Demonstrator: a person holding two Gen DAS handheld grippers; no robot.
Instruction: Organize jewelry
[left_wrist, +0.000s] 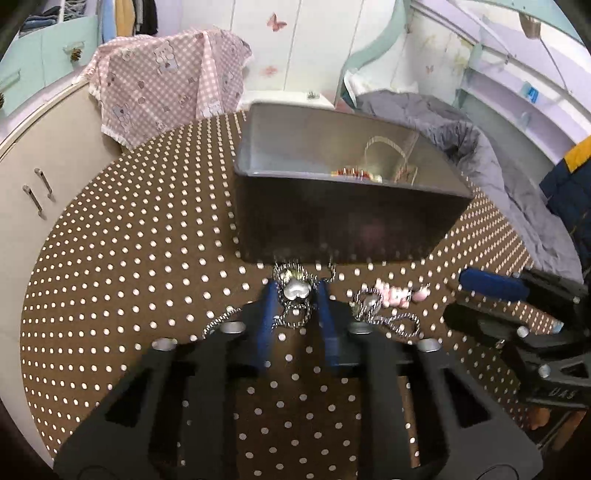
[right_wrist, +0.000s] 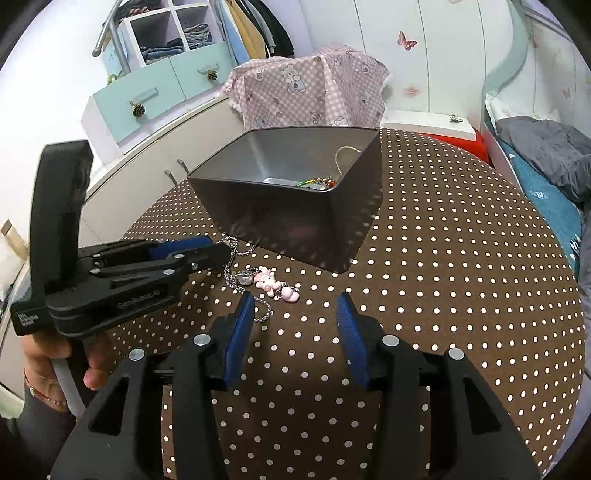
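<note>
Left gripper (left_wrist: 295, 295) sits lowest and closest to us in the left wrist view, blue pads nearly shut around a silver chain w/ heart pendant (left_wrist: 295, 288) lying on the dotted tabletop (left_wrist: 129, 258), just in front of the grey box (left_wrist: 343, 221). Whether the pads actually pinch the chain, we can't tell. Right gripper (right_wrist: 295, 314) is partly open, holding nothing, hovering near the pink charm (right_wrist: 266, 281) and the chain's other loops.

Progress, our guess: partly done. Box already has a few pcs inside, a gold chain (left_wrist: 388, 147) and red beads (left_wrist: 351, 172). Chain and pink charm are left outside.

Writing: small lettering on the left gripper's body in the right wrist view, too blurry to read. No brands legible.
</note>
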